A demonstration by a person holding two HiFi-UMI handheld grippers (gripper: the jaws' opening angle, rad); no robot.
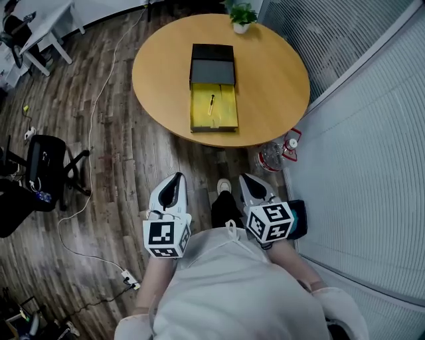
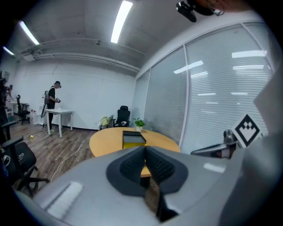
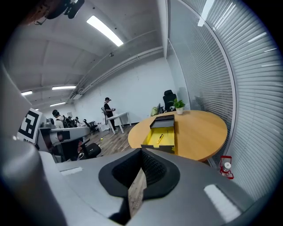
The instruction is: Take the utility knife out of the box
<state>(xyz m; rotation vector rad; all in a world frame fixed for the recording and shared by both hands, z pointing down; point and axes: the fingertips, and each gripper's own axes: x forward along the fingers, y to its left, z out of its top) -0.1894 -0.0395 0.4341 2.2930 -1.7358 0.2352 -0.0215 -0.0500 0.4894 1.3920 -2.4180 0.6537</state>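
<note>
An open box (image 1: 213,106) with a yellow lining lies on the round wooden table (image 1: 275,80), its dark lid (image 1: 212,66) folded back behind it. A small yellow and black utility knife (image 1: 212,103) rests inside on the lining. The box (image 3: 162,134) and knife (image 3: 160,138) also show in the right gripper view, and the box (image 2: 132,140) in the left gripper view. My left gripper (image 1: 176,179) and right gripper (image 1: 252,180) hang over the floor, well short of the table. Each has its jaws together with nothing between them.
A potted plant (image 1: 241,16) stands at the table's far edge. A red-capped bottle (image 1: 289,145) sits on the floor by the glass wall with blinds (image 1: 372,133). A black office chair (image 1: 46,166) and cables (image 1: 93,113) lie left. A person (image 2: 52,103) stands at a distant white desk.
</note>
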